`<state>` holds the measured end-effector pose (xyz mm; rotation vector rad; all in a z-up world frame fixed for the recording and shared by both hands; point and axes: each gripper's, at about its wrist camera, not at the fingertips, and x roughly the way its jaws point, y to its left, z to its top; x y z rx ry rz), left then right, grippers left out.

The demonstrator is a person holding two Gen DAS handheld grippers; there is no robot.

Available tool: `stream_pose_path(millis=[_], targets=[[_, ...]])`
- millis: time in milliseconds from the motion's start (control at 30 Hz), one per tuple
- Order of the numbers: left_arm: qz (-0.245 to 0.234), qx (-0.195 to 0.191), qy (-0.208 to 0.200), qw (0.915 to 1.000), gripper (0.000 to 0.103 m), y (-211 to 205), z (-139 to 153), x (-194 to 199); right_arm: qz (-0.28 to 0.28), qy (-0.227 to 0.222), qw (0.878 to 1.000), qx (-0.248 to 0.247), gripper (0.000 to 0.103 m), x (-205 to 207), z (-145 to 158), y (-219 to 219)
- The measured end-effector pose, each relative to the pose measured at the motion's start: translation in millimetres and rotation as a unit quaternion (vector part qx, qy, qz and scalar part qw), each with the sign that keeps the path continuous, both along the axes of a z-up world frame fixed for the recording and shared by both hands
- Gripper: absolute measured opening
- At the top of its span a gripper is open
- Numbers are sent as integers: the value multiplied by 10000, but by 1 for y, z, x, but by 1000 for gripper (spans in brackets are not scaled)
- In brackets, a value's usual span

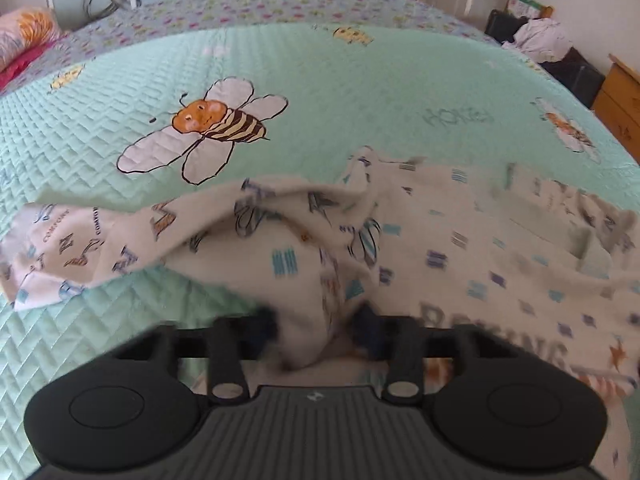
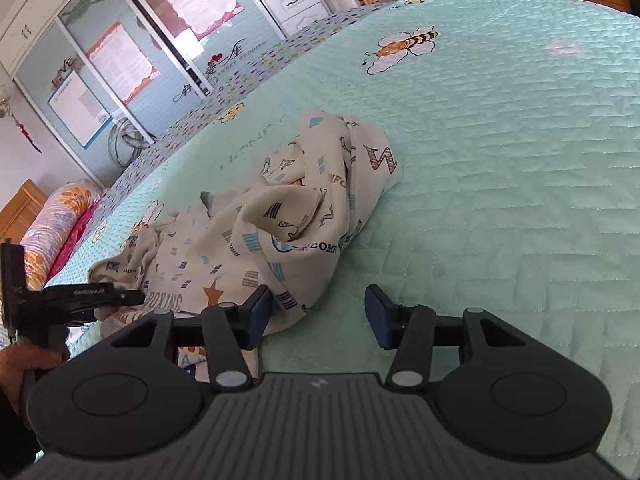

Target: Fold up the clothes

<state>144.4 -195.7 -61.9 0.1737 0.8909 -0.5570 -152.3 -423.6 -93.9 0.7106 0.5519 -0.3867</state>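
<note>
A cream garment (image 1: 460, 240) printed with letters, small striped blocks and stars lies crumpled on the mint quilted bedspread (image 1: 320, 80). My left gripper (image 1: 316, 330) is shut on a bunched fold of it, cloth pinched between both pads. In the right wrist view the same garment (image 2: 272, 216) is heaped up, and the left gripper (image 2: 132, 298) reaches into its near left edge, held by a hand (image 2: 28, 364). My right gripper (image 2: 318, 314) stands open over bare bedspread (image 2: 500, 200), its left pad beside the garment's near corner, nothing between the fingers.
The bedspread carries bee prints (image 1: 208, 128). A floral pillow (image 2: 56, 224) lies at the head of the bed. A wardrobe with glass doors (image 2: 120, 52) stands behind. A wooden cabinet (image 1: 620, 96) and a dark chair with clothes (image 1: 540, 40) stand beside the bed.
</note>
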Motion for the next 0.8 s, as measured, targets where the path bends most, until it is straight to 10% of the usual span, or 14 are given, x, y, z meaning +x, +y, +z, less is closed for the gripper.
stream_pose_path(millis=[167,367,500,800], targets=[[347,-432,-259,9981,14,70,34,-60,334,-23,9993,163,18,-2,8,16],[561,231,-743,9954,18,116,66,-131,916,-46,9958,-58,20,-4,26,64],[332,237,-1046,9937,51,118,85,-160,1217,98,9924,-131,23,0,30,94],[-137,249,-1165,9928,53,92,88,-178,1391,124,9897,-324,38,-10,46,118]])
